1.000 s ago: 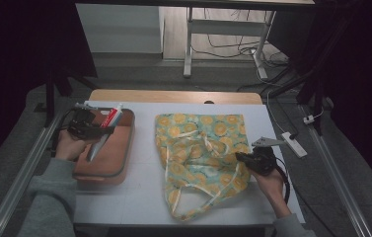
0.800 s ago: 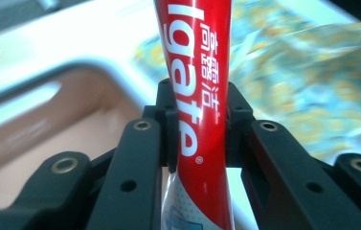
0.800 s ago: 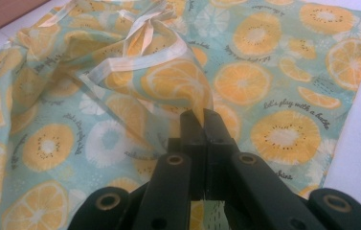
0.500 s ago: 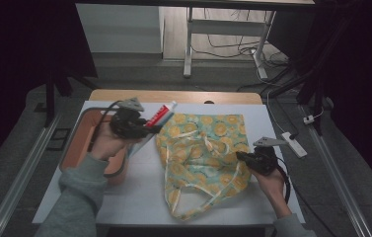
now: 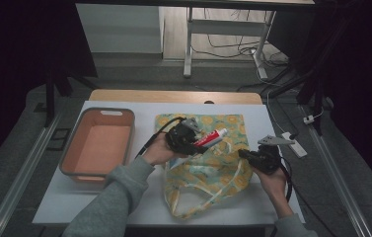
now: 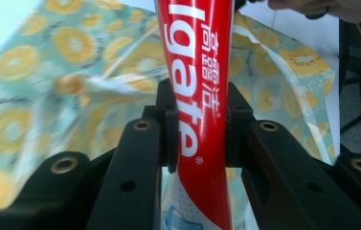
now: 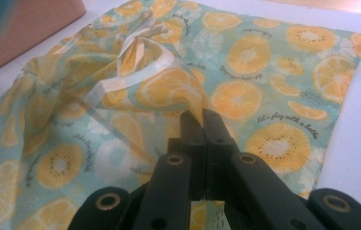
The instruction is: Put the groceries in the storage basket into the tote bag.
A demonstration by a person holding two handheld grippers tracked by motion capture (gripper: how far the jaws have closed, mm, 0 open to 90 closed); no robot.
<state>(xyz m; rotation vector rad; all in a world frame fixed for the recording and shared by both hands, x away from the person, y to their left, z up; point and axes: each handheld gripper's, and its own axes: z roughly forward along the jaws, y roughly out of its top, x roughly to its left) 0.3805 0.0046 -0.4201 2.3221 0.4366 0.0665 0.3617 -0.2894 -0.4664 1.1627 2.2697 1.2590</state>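
**Toothpaste held over the fruit-print bag**

The toothpaste tube (image 5: 212, 138), red and white, is clamped between the jaws of the left gripper (image 5: 192, 140) and hangs above the upper middle of the cloth bag (image 5: 208, 173). In the left gripper view the tube (image 6: 198, 96) runs straight up between the two black jaws, which press on its sides, with the bag's yellow fruit print (image 6: 49, 96) blurred behind it.

The bag lies flat on the white table (image 5: 282, 197), its far end smooth and its near end rumpled, a handle looping towards the table's near edge. The right gripper (image 5: 245, 154) sits at the bag's right edge with its jaws pinched together on a fold of the fabric; in the right gripper view the cloth (image 7: 168, 91) is lifted into a peak just at the closed jaw tips (image 7: 202, 117), leaving an opening along that side.

An orange tub (image 5: 99, 145) with a grey rim stands left of the bag, apart from it.
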